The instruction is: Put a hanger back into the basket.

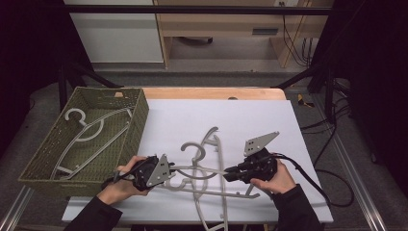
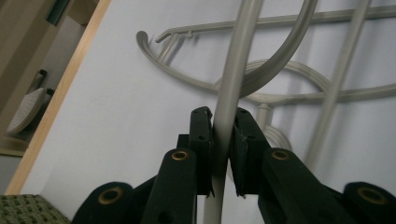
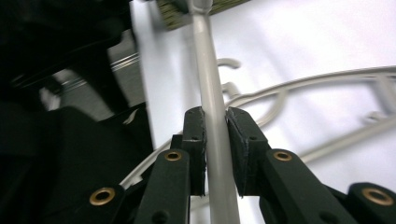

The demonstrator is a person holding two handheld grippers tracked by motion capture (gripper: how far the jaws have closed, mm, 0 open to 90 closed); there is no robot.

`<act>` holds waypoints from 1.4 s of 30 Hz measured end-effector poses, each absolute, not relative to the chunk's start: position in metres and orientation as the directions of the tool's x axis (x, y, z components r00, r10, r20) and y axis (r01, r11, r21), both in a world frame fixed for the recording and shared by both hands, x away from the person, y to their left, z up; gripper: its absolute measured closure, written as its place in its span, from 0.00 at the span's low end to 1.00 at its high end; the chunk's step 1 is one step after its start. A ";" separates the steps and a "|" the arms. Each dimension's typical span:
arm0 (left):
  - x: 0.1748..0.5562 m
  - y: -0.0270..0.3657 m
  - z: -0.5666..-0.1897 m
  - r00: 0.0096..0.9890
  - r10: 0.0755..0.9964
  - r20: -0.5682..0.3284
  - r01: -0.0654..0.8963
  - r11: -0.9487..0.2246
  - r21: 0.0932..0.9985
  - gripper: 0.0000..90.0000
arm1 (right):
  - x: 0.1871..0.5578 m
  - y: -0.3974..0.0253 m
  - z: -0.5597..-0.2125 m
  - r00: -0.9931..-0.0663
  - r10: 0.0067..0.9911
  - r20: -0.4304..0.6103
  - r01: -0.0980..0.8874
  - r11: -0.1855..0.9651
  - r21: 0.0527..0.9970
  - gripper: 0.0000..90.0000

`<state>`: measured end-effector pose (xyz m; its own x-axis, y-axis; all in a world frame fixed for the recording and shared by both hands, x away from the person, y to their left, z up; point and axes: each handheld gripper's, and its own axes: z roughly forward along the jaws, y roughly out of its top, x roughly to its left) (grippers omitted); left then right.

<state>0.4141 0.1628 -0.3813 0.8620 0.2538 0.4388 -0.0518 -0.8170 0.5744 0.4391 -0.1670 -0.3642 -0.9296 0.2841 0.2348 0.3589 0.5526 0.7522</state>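
Both claws were clamped on one grey hanger [image 1: 199, 169] over the white counter [image 1: 250, 120], the left claw [image 1: 169, 168] and right claw [image 1: 226, 172] at opposite ends of its bar (other hangers lay underneath).

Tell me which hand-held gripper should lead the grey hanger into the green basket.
Left, probably. The left hand-held gripper is nearest the basket; the right hand-held gripper grips the same hanger farther away.

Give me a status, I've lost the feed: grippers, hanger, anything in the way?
Left gripper and right gripper both shut on one hanger. It crosses other hangers on the table; may snag. Basket at left, one hanger inside.
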 end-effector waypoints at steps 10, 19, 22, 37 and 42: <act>0.408 0.160 -0.381 0.871 0.315 0.377 0.025 -0.796 0.605 0.91 | 0.443 -0.172 -0.368 -0.896 0.417 0.152 0.372 0.518 0.770 0.70; 0.410 0.164 -0.378 0.843 0.430 0.323 0.138 -0.754 0.642 0.91 | 0.442 -0.189 -0.366 -0.840 0.527 0.132 0.365 0.368 0.855 0.48; 0.413 0.168 -0.376 0.824 0.467 0.322 0.171 -0.745 0.645 0.91 | 0.442 -0.196 -0.366 -0.810 0.574 0.125 0.355 0.310 0.882 0.41; 0.416 0.189 -0.353 0.735 0.610 0.296 0.254 -0.652 0.714 0.91 | 0.438 -0.228 -0.374 -0.691 0.711 0.132 0.361 0.181 0.915 0.17; 0.416 0.201 -0.334 0.689 0.657 0.306 0.252 -0.613 0.749 0.91 | 0.439 -0.227 -0.376 -0.677 0.727 0.120 0.361 0.185 0.914 0.11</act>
